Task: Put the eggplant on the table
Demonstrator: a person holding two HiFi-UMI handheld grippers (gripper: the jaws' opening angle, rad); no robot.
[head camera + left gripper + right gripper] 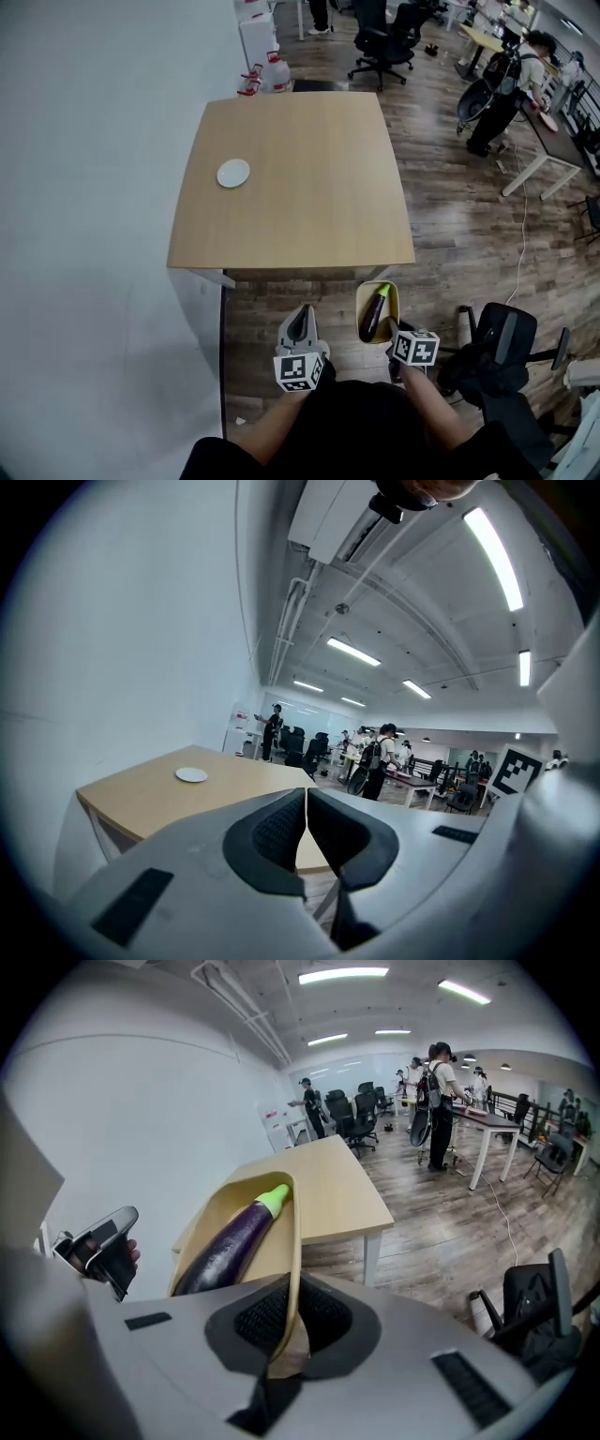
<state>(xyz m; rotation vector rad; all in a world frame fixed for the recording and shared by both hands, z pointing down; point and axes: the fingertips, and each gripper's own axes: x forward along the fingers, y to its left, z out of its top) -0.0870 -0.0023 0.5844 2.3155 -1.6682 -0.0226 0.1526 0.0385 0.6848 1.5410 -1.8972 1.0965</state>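
Right tool point(286, 1340) grips the rim of a wooden dish point(296, 1241) holding the eggplant point(225, 1246), short of the bench point(291, 187). Left tool point(306, 832) is closed and empty. This looks like the carrying step; the next move is to bring the dish over the bench and lower it level.

Head view: you are looking steeply down at the table point(291, 187) from before its near edge.
Left gripper view: you are facing nearly level across the table's top.
Right gripper view: you are angling down toward the same table.
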